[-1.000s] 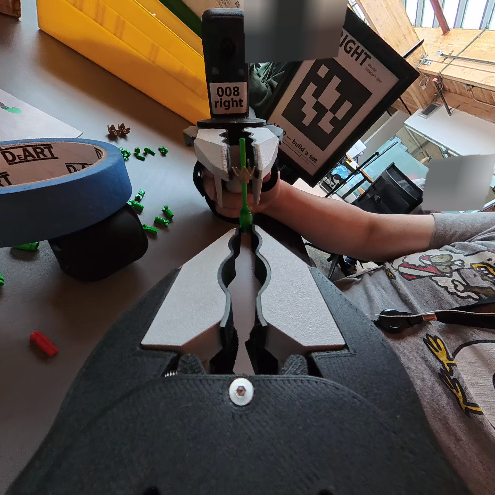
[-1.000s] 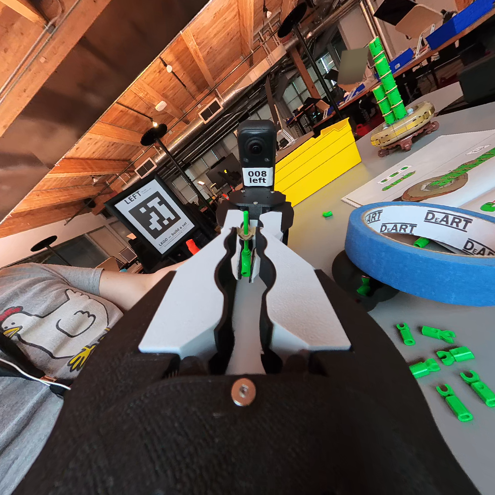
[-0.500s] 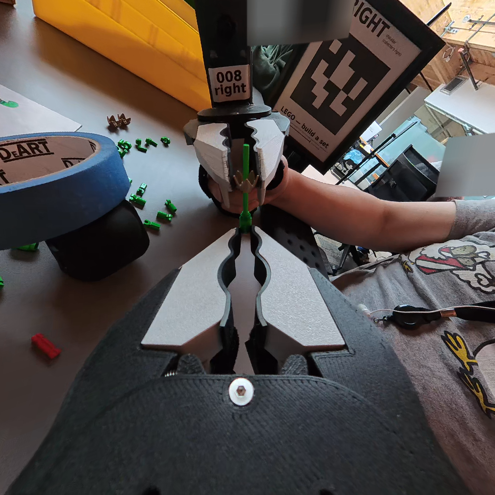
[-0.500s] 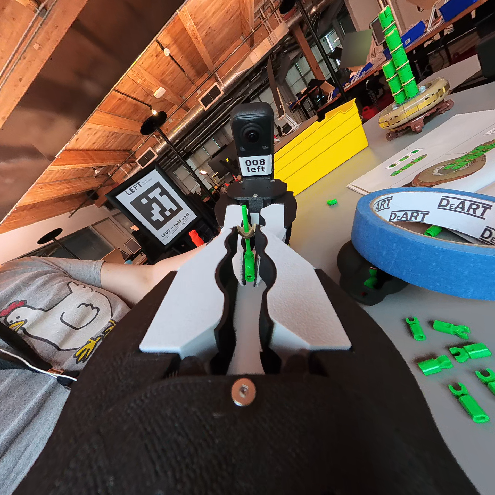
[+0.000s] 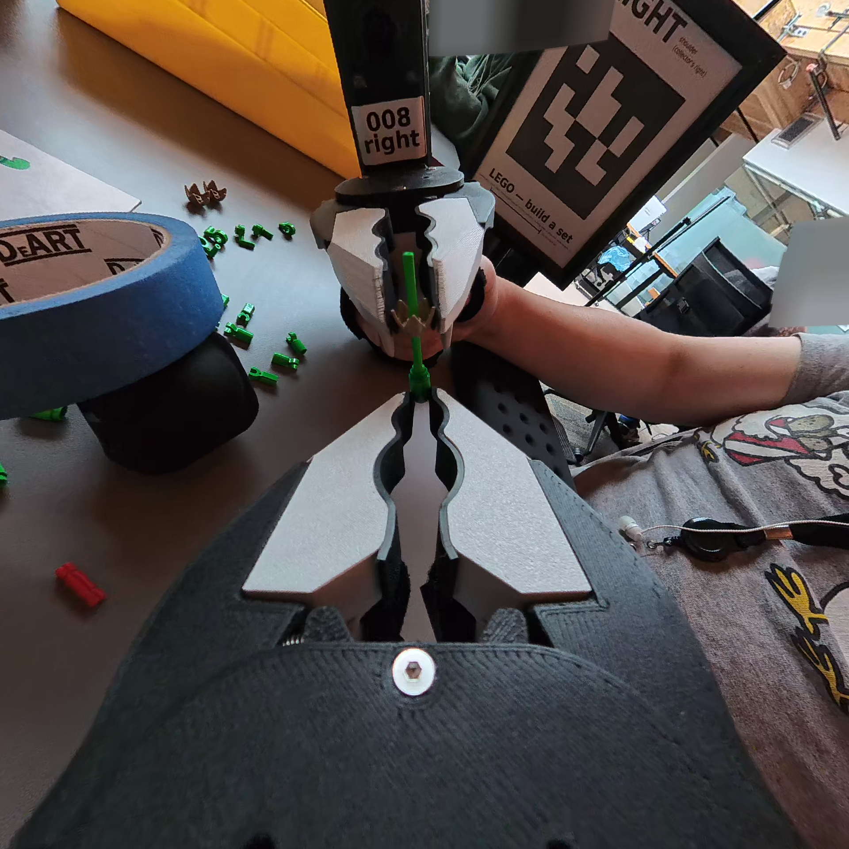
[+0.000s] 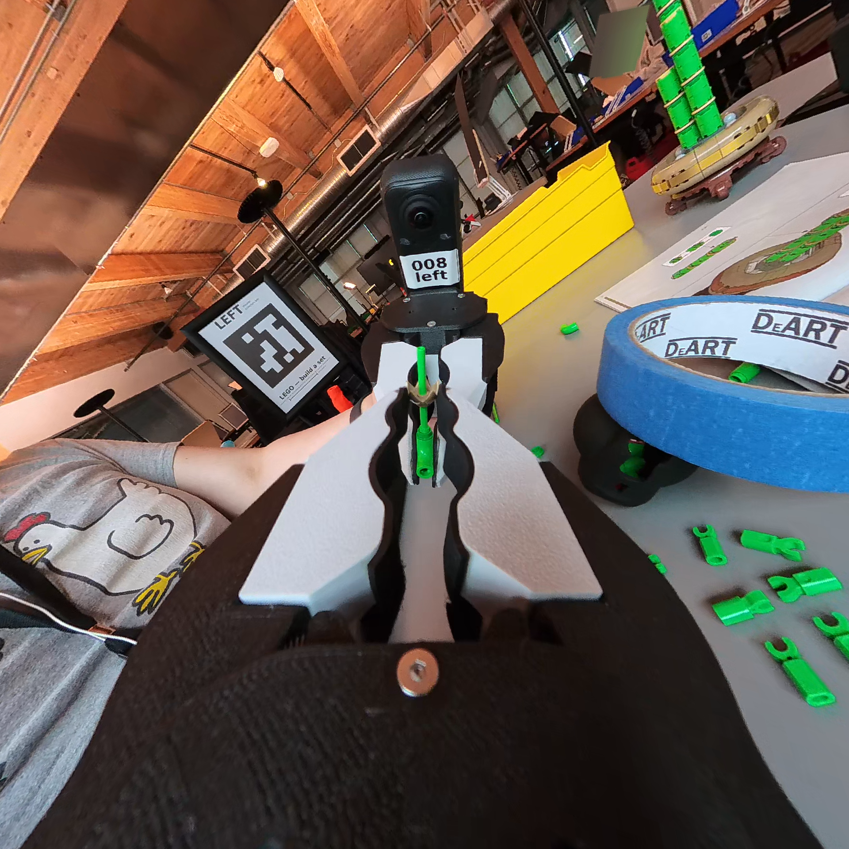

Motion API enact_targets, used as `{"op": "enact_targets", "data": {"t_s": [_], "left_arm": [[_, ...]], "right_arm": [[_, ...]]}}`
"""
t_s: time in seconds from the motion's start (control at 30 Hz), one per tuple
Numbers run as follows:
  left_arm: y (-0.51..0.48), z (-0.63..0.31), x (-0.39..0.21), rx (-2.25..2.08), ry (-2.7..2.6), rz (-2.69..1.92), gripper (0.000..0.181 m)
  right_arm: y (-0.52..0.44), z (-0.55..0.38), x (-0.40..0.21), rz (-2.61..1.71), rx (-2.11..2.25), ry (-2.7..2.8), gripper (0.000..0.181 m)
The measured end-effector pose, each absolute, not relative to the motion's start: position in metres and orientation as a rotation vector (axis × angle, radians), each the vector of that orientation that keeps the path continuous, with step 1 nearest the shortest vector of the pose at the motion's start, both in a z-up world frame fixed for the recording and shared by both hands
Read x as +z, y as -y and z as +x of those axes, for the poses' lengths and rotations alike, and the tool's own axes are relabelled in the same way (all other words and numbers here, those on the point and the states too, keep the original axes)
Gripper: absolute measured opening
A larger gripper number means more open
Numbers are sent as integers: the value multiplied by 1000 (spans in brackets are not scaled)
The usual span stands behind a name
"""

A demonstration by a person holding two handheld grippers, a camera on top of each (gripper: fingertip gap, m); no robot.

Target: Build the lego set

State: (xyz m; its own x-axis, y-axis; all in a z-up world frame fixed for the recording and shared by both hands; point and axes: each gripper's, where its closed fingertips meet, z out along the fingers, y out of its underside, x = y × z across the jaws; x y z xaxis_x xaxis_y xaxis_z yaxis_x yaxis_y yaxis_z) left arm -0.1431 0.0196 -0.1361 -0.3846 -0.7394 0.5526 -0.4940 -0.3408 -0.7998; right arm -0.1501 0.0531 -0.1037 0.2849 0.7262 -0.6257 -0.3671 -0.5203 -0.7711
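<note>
A thin green rod [image 5: 410, 294] has a green connector at its base [image 5: 419, 381] and a small tan crown-shaped piece [image 5: 413, 319] threaded on it about halfway along. My left gripper [image 5: 419, 396] is shut on the green connector. My right gripper [image 5: 416, 331] faces it and is shut on the tan crown piece. In the right wrist view the right gripper [image 6: 423, 395] pinches the crown [image 6: 423, 391] on the rod [image 6: 421, 367]. The left gripper [image 6: 423, 478] beyond it holds the connector [image 6: 423, 452]. Both are held above the table's near edge.
A blue tape roll [image 5: 92, 312] rests on a black object [image 5: 174, 422]. Loose green clips [image 6: 781, 592], a red piece [image 5: 80, 590] and brown crowns [image 5: 204, 193] lie on the table. A yellow bin [image 6: 551, 248], an instruction sheet [image 6: 735, 257] and a green stalk model [image 6: 716, 151] stand behind. Across from one pair of fingers to the other is roughly 4 cm.
The two grippers have come a little closer together and tilted slightly. Both grips are unchanged, with the crown still on the rod.
</note>
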Motion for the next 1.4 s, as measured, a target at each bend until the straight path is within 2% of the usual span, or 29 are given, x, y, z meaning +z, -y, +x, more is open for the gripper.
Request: {"op": "enact_targets", "data": {"t_s": [0.4,0.47,0.63,0.67,0.77,0.87,1.0,1.17,1.27,1.4], "left_arm": [[-19,-145,-135,-1817,-1674,-1618,4],[-20,-145,-131,-1839,-1655,-1604,4],[-16,-147,-129,-1909,-1655,-1587,4],[-17,-147,-130,-1912,-1649,-1598,4],[-19,-148,-134,-1909,-1654,-1637,5],[-16,-148,-141,-1883,-1693,-1664,5],[-14,-147,-142,-1874,-1712,-1664,5],[-13,-148,-146,-1844,-1736,-1680,5],[-11,-148,-149,-1821,-1764,-1684,5],[-12,-148,-148,-1821,-1764,-1680,5]], "right_arm": [[-52,-152,-108,-1613,1452,338,10],[-49,-155,-110,-1629,1451,369,1],[-46,-157,-105,-1595,1423,425,0],[-46,-157,-105,-1590,1426,419,4],[-50,-156,-103,-1586,1384,403,32],[-57,-147,-99,-1568,1347,336,32],[-59,-140,-96,-1548,1394,276,12],[-57,-151,-109,-1628,1397,326,14],[-53,-155,-109,-1633,1433,347,0],[-54,-155,-109,-1631,1449,323,1]]}}
